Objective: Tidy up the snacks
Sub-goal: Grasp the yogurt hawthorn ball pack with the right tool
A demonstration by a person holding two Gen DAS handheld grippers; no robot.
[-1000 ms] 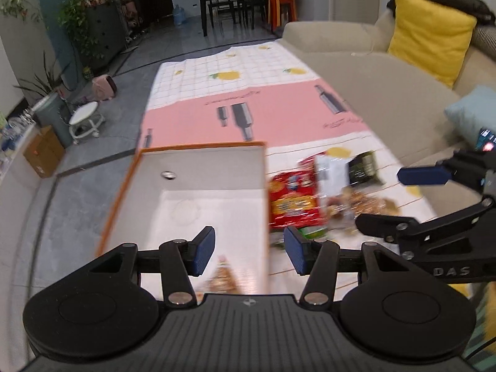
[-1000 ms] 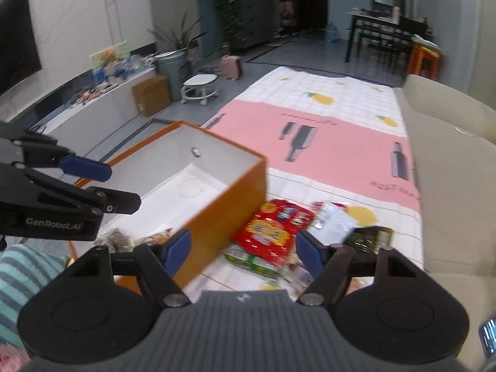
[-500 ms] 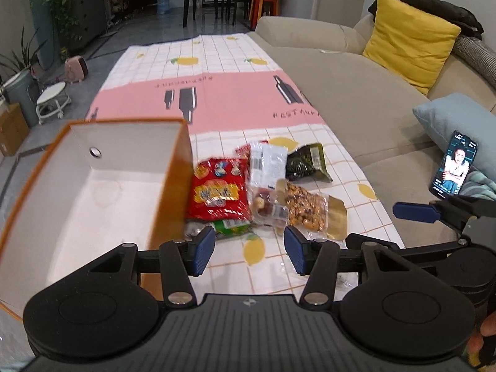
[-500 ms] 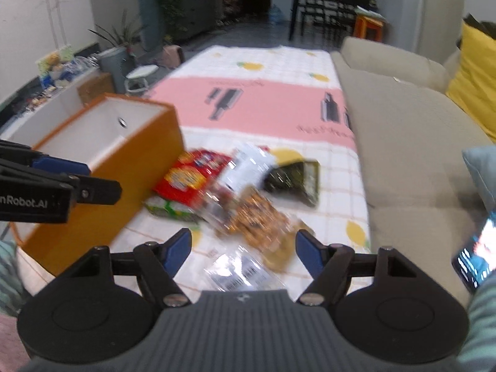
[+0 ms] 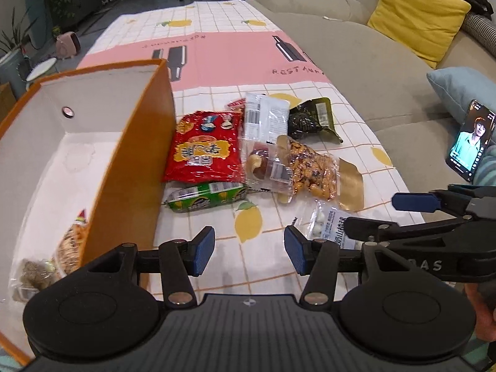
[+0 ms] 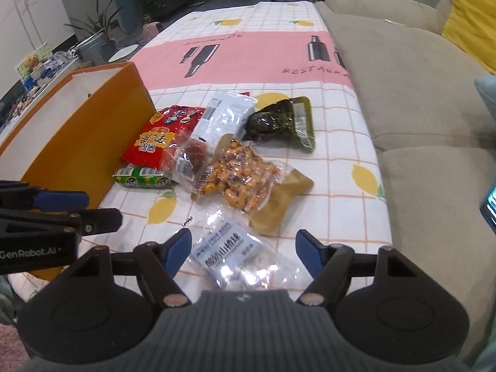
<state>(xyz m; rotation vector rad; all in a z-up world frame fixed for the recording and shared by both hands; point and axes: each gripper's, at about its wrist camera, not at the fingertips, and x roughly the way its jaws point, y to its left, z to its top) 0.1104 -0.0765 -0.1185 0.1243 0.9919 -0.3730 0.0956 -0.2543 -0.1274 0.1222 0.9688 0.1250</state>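
At far left stands the orange cardboard box with white inside (image 5: 130,167), with 1 or 2 snack bags already lying in its near corner (image 5: 46,266). The left gripper (image 5: 249,249) hovers beside the box wall, jaws apart and empty, over bare lemon-print tablecloth (image 5: 248,223). Right of the box lie a red crinkly snack bag with yellow Chinese lettering (image 6: 161,139), a green wrapped roll (image 6: 142,179), a clear pouch of orange-brown nut mix (image 6: 241,179) and a dark green vacuum pack (image 6: 279,124). Nearest is the clear plastic packet with a blue-white Chinese label (image 6: 235,254), directly ahead of the right gripper (image 6: 243,252), whose jaws are apart and straddle it; its long axis seems to run diagonally, near-right to far-left. The right gripper is plainly nearer. "GenRobot.AI" reads on the left gripper; "RESTAU…" on the cloth.
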